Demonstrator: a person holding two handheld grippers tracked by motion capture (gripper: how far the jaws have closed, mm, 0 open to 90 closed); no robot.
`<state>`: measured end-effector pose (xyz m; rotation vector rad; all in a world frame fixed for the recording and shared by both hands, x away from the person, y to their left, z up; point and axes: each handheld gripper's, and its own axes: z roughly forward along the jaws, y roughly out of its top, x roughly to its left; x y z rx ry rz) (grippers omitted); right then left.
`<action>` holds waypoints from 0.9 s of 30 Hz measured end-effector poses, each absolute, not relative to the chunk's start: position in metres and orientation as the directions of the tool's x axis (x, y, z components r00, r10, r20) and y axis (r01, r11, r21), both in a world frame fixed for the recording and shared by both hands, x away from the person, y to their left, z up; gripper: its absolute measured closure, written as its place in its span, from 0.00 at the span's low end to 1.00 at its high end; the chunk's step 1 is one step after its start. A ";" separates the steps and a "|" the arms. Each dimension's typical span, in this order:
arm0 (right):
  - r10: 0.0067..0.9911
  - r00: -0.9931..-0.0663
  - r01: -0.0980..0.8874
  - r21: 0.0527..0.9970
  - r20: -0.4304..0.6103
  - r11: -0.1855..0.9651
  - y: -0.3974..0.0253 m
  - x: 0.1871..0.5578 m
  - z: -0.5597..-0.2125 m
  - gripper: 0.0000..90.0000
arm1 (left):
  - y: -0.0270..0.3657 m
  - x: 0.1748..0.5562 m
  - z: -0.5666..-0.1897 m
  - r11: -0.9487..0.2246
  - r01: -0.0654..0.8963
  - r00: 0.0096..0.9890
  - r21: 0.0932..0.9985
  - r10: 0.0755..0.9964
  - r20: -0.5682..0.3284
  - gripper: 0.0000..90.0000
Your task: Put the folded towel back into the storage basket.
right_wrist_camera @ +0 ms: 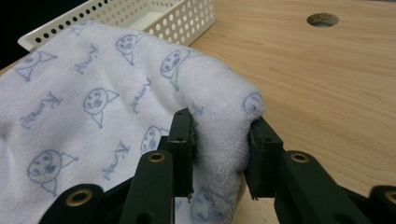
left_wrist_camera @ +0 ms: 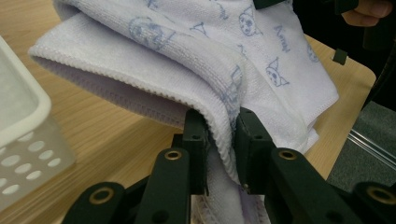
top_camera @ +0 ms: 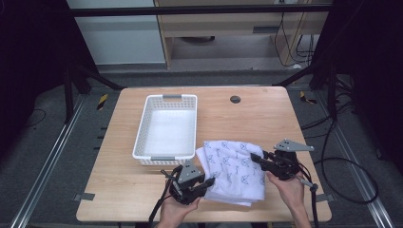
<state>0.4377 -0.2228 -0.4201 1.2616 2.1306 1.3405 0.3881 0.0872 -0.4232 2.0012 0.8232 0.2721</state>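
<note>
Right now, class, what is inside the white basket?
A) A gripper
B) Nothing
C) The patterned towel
B: the white basket is bare inside, while the towel lies beside it on the table, pinched by the left gripper and the right gripper.

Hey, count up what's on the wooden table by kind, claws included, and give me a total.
White perforated plastic basket: 1
White terry towel with blue cat-face print: 1
Black two-jaw claws: 2, the left claw and the right claw, each clamped on the towel
Total: 4
</note>
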 end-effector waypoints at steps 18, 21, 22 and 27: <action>0.810 -0.567 0.453 0.878 0.148 0.157 -0.211 0.440 -0.398 0.75 | 0.099 0.387 -0.402 -0.314 0.409 0.742 0.857 0.661 -0.112 0.84; 0.810 -0.569 0.441 0.884 0.140 0.157 -0.209 0.441 -0.394 0.75 | 0.101 0.387 -0.400 -0.306 0.407 0.739 0.861 0.664 -0.113 0.84; 0.810 -0.570 0.437 0.886 0.139 0.155 -0.208 0.441 -0.392 0.75 | 0.101 0.388 -0.399 -0.304 0.405 0.739 0.862 0.665 -0.113 0.84; 0.810 -0.573 0.420 0.893 0.123 0.162 -0.204 0.443 -0.385 0.75 | 0.105 0.389 -0.394 -0.295 0.398 0.735 0.869 0.669 -0.109 0.84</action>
